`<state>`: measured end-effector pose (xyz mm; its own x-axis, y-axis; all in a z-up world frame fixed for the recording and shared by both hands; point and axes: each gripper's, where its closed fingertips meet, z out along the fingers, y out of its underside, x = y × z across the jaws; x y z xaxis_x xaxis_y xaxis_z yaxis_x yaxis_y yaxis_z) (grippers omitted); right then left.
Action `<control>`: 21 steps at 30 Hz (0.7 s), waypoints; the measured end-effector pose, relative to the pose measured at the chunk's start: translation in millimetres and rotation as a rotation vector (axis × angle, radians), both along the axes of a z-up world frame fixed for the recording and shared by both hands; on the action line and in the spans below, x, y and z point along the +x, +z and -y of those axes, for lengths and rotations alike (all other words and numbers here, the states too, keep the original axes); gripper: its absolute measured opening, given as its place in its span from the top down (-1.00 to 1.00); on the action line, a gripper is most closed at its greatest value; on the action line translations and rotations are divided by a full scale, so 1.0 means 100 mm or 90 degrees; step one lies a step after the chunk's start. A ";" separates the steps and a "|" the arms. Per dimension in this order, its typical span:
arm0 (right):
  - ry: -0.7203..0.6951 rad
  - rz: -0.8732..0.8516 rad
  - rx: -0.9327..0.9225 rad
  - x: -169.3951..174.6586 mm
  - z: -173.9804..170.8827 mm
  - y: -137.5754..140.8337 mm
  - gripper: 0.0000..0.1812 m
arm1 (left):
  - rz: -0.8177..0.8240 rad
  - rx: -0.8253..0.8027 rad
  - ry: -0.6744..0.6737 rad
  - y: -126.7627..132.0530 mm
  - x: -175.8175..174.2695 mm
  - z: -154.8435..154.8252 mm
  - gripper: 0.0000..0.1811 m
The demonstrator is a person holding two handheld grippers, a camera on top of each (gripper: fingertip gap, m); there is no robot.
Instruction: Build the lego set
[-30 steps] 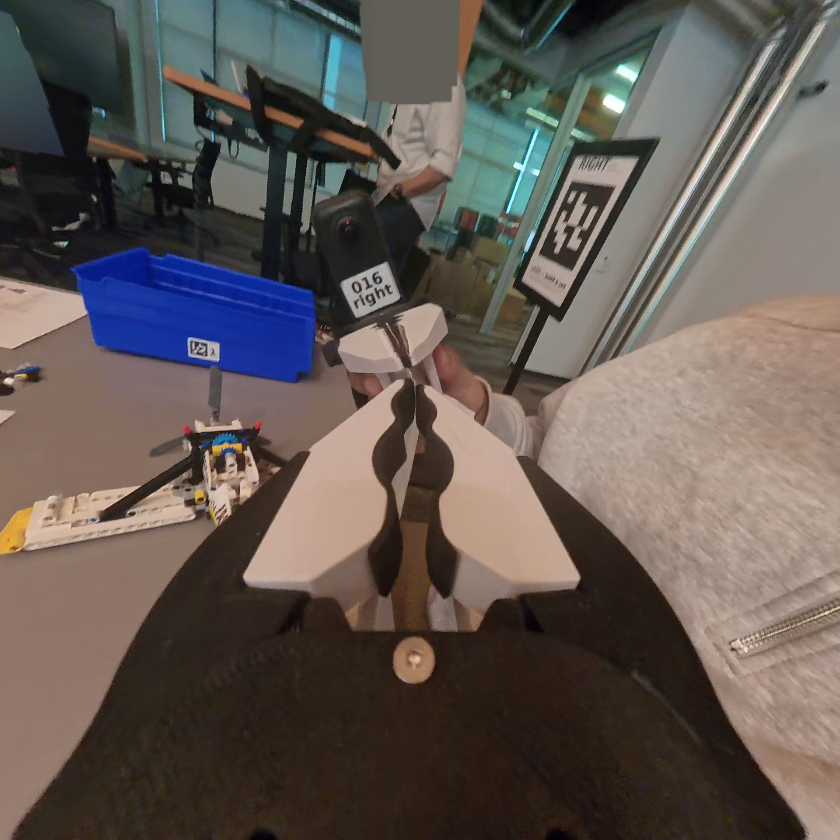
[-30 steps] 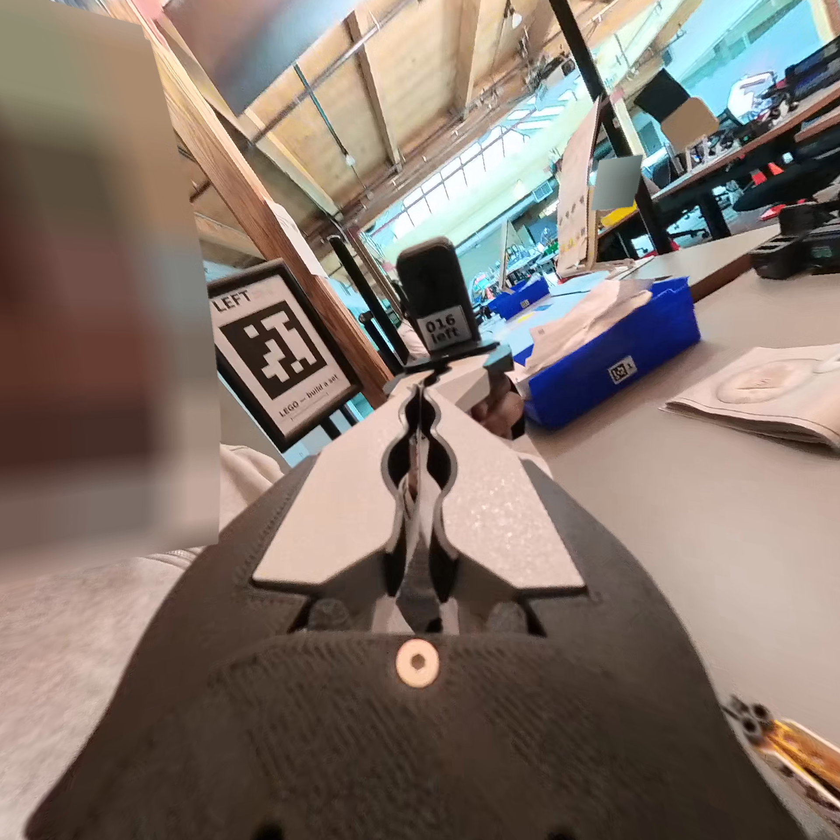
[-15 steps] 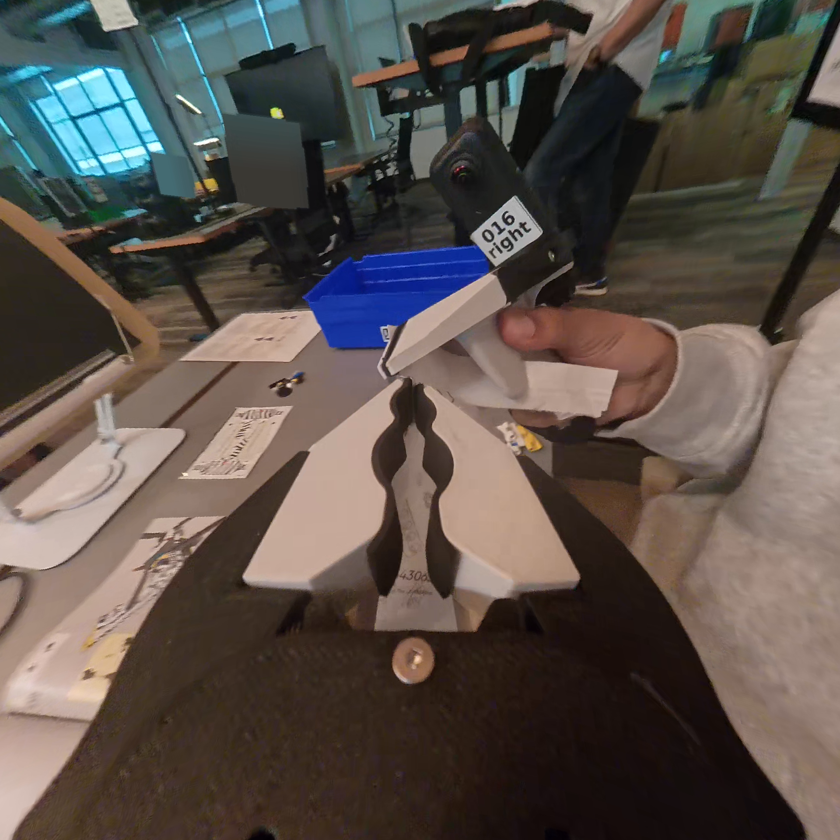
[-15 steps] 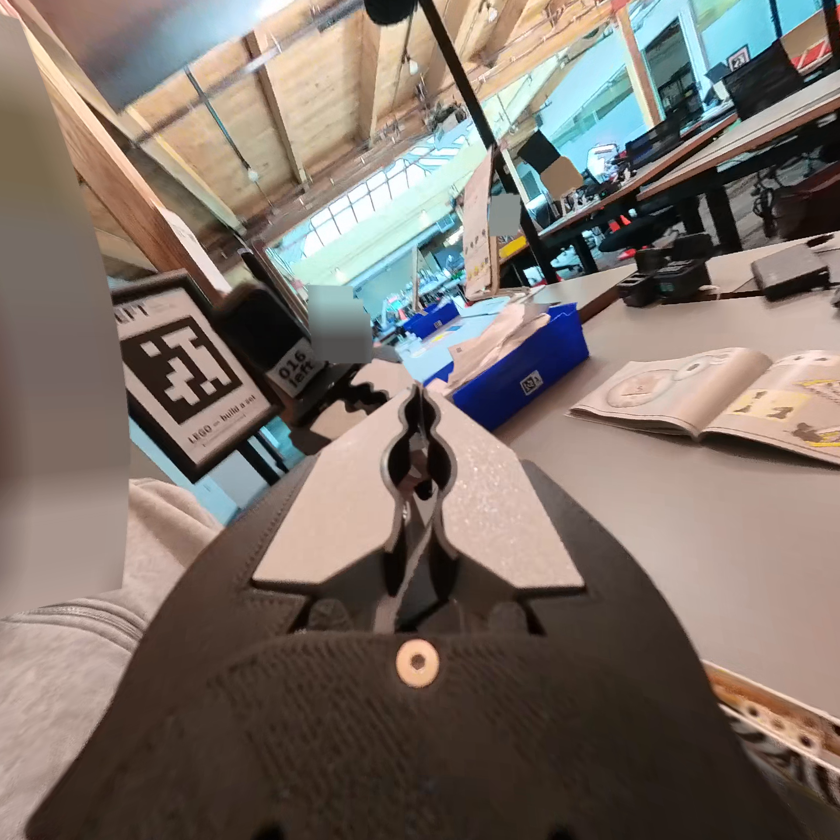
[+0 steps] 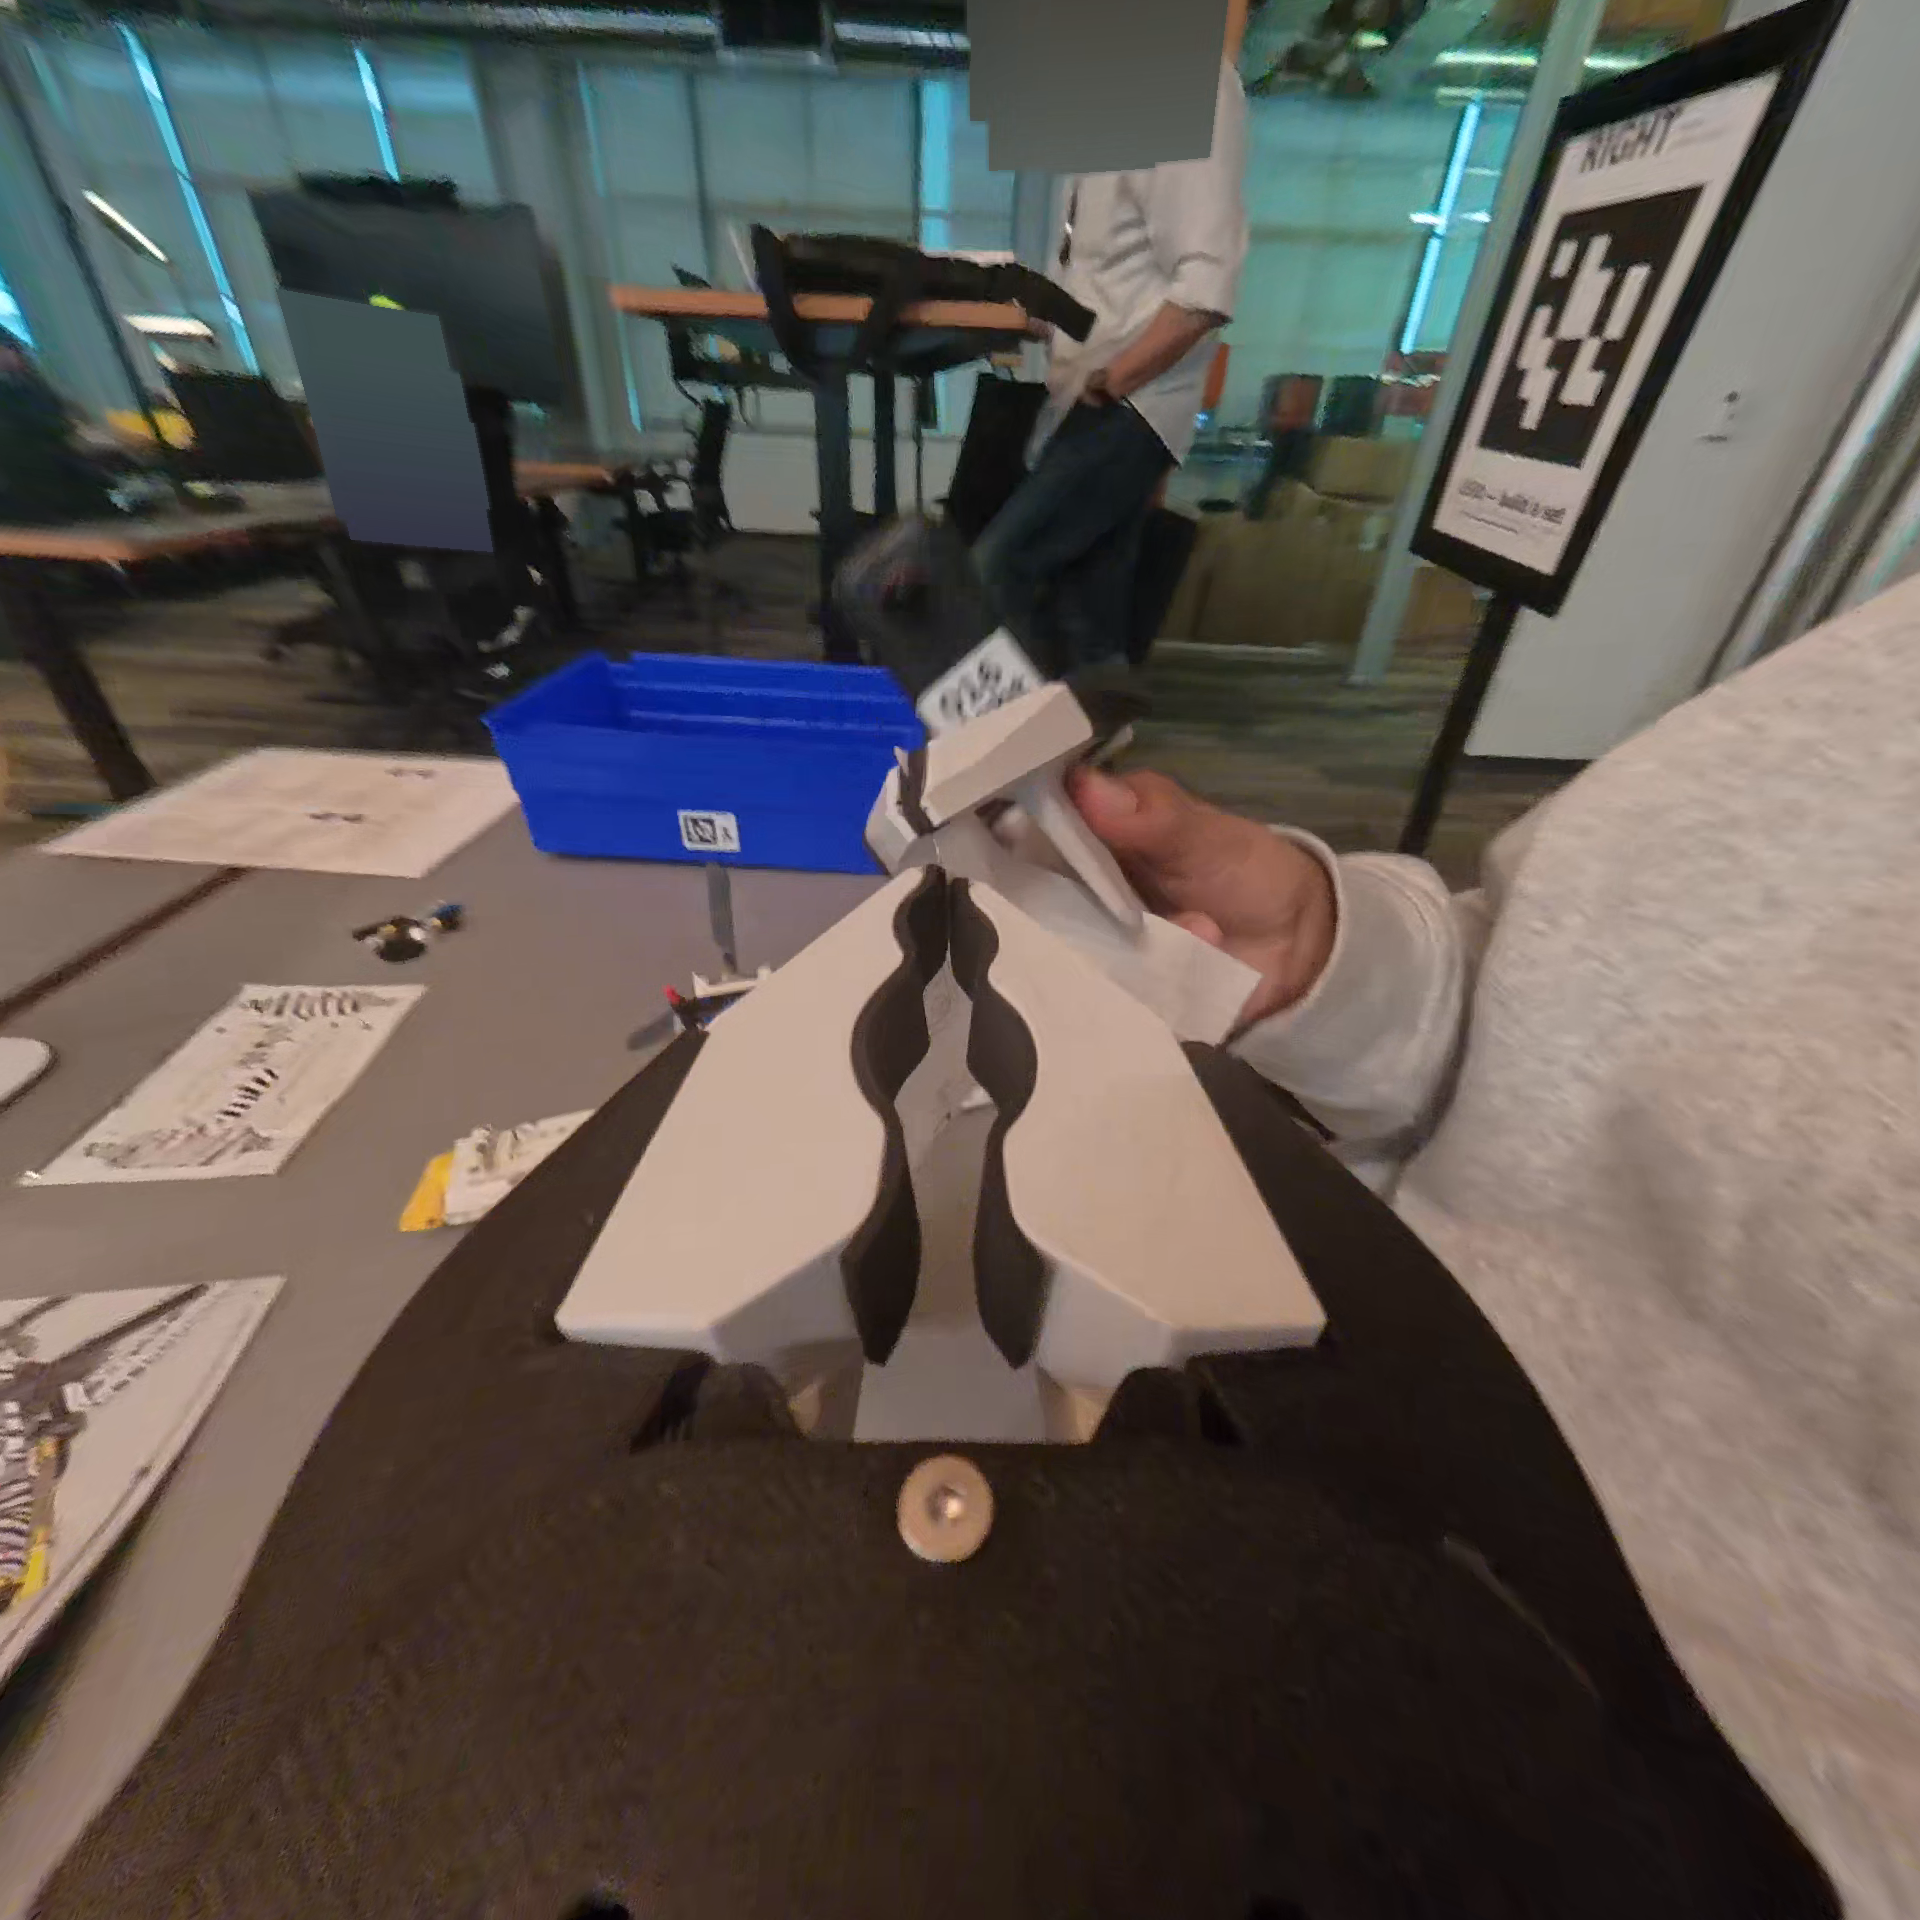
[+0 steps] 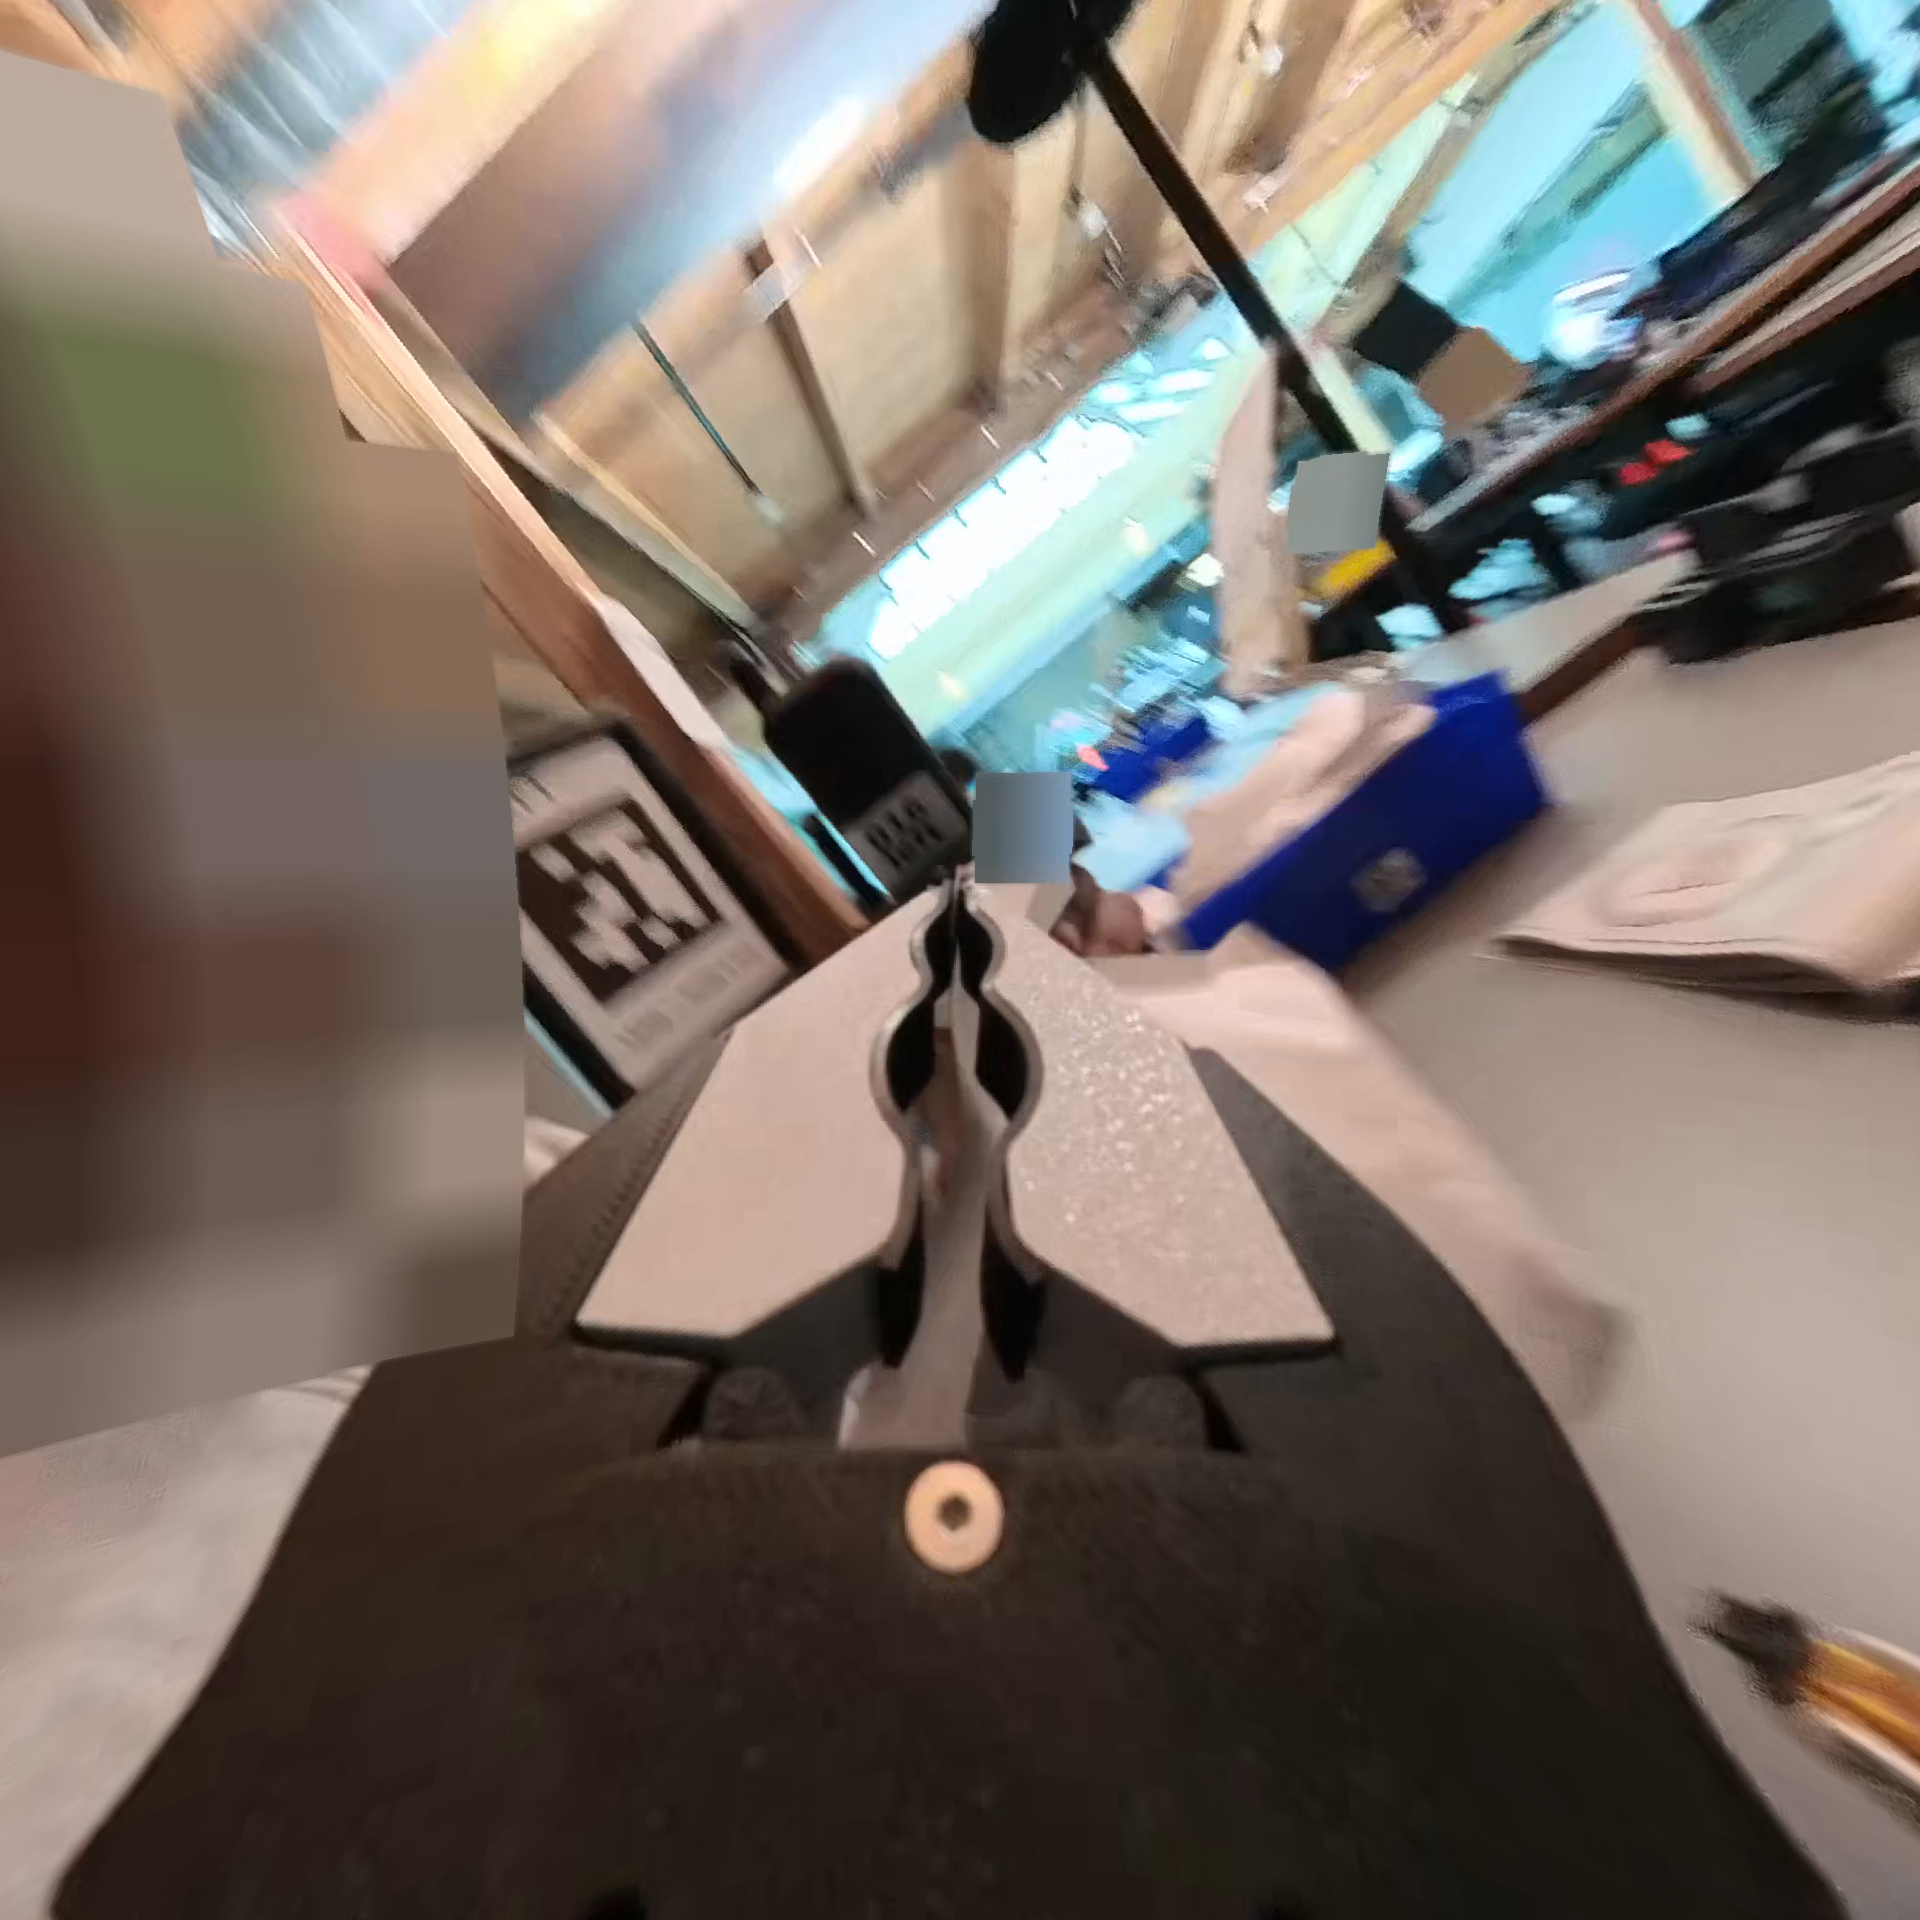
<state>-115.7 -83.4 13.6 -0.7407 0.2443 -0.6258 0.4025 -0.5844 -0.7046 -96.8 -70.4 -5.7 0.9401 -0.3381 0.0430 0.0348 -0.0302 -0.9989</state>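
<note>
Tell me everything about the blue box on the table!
The blue box is an open bin with no lid, made of what looks like shiny, hard plastic. Its inner walls have stepped ridges. A small white sticker with a black code sits on the front wall. It stands upright near the far edge of the grey table. Its floor is hidden from this angle, so I cannot tell if anything is inside. The right gripper covers its right corner in the left wrist view.

bin (image 5: pixel 707 769): glossy blue plastic | counter (image 5: pixel 540 997): matt grey, smooth | sheets (image 5: pixel 234 1081) beside bin: paper | sleeve (image 5: pixel 1621 1143): grey fleecy cloth
</note>
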 end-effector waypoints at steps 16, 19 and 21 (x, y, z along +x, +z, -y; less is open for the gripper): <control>0.091 -0.021 0.456 0.26 0.21 -0.37 1.00 | 0.027 -0.117 -0.160 -0.32 0.21 0.11 1.00; 0.091 -0.028 0.426 0.27 0.22 -0.29 1.00 | 0.068 -0.086 -0.190 -0.24 0.24 0.12 1.00; 0.063 -0.041 0.427 0.23 0.17 -0.26 1.00 | 0.087 -0.076 -0.210 -0.22 0.26 0.13 1.00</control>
<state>-93.0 -100.3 -12.0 -0.8105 0.4928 -0.3166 0.3765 0.0242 -0.9261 -70.9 -83.2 -27.5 0.7647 -0.6063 0.2181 0.1371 -0.1776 -0.9745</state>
